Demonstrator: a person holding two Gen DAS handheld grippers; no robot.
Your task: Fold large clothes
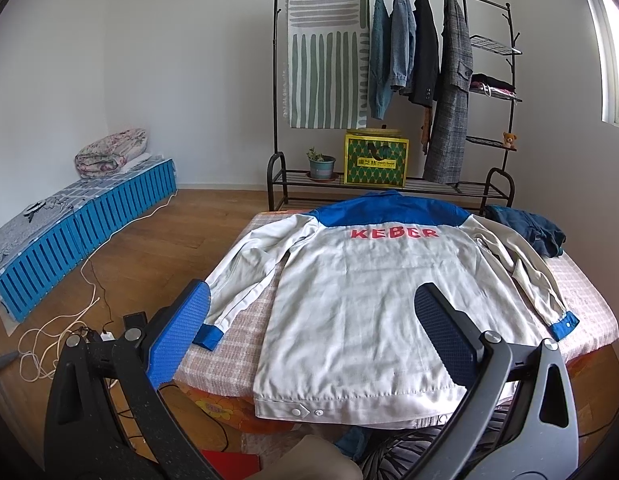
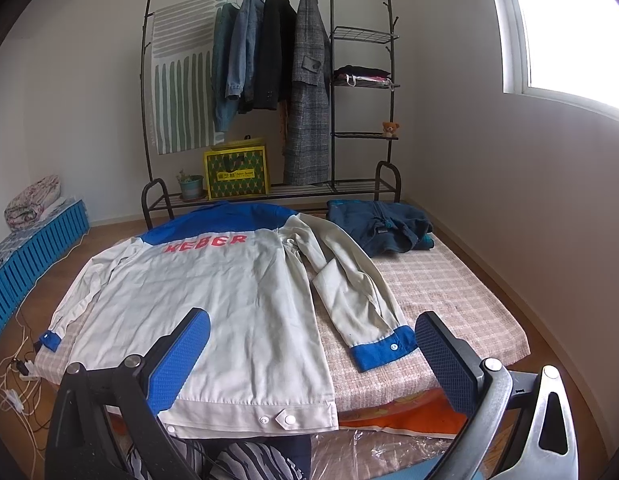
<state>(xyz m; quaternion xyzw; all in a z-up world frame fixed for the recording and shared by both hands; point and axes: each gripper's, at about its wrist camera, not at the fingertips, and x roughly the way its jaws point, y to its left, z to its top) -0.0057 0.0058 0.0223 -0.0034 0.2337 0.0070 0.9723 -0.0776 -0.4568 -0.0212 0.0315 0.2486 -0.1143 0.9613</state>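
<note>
A white work jacket (image 1: 365, 304) with a blue yoke, blue cuffs and red letters lies back-up and spread flat on the checked mattress (image 1: 237, 336), hem toward me. It also shows in the right wrist view (image 2: 213, 304). Its left sleeve ends in a blue cuff (image 1: 208, 336) at the mattress's left edge. Its right sleeve (image 2: 349, 292) lies alongside the body, cuff (image 2: 383, 347) near the front. My left gripper (image 1: 313, 312) is open and empty above the hem. My right gripper (image 2: 312, 338) is open and empty above the jacket's right hem corner.
A dark blue garment (image 2: 379, 224) lies crumpled at the mattress's far right corner. A black clothes rack (image 1: 393, 80) with hanging coats, a yellow box and a plant pot stands behind. A blue low bed (image 1: 89, 224) and white cables (image 1: 61, 320) lie on the floor at left.
</note>
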